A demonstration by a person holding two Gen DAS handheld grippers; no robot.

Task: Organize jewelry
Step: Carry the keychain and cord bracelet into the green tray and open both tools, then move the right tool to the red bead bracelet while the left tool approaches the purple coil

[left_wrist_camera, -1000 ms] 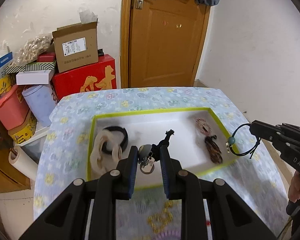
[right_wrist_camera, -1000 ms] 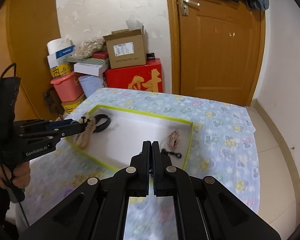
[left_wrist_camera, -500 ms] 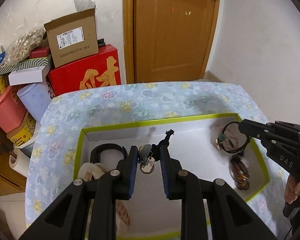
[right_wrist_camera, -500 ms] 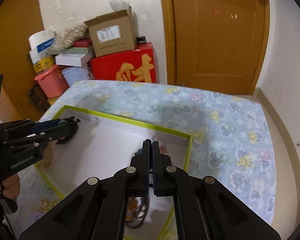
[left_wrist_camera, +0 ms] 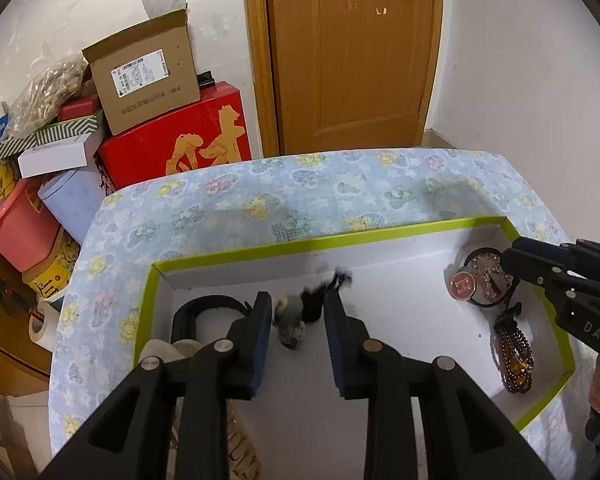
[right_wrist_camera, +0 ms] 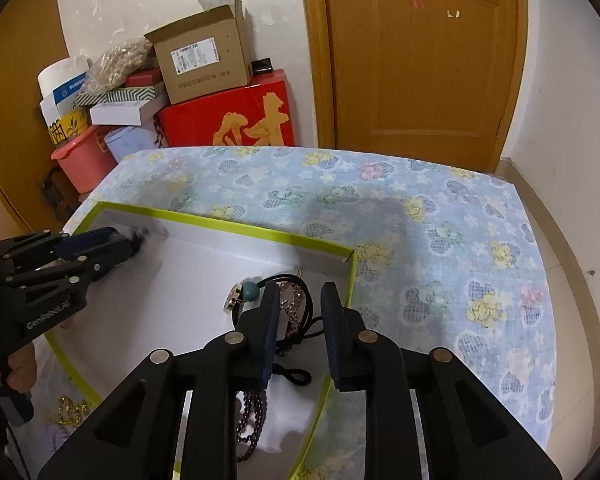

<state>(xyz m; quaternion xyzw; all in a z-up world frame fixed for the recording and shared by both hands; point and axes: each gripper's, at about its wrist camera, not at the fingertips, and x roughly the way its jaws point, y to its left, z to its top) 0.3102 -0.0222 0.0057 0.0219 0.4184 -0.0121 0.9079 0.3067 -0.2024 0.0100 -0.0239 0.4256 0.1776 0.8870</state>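
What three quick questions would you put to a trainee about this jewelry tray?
1. True or false: the right gripper has its fingers pressed shut.
2. What color is the rim of the tray? A) red B) lime green C) blue
3. In the left wrist view, which lies nearer the tray's right wall: the beaded strand or the black band?

Key: 1 false, the fingers stand apart; 2 B; 3 the beaded strand.
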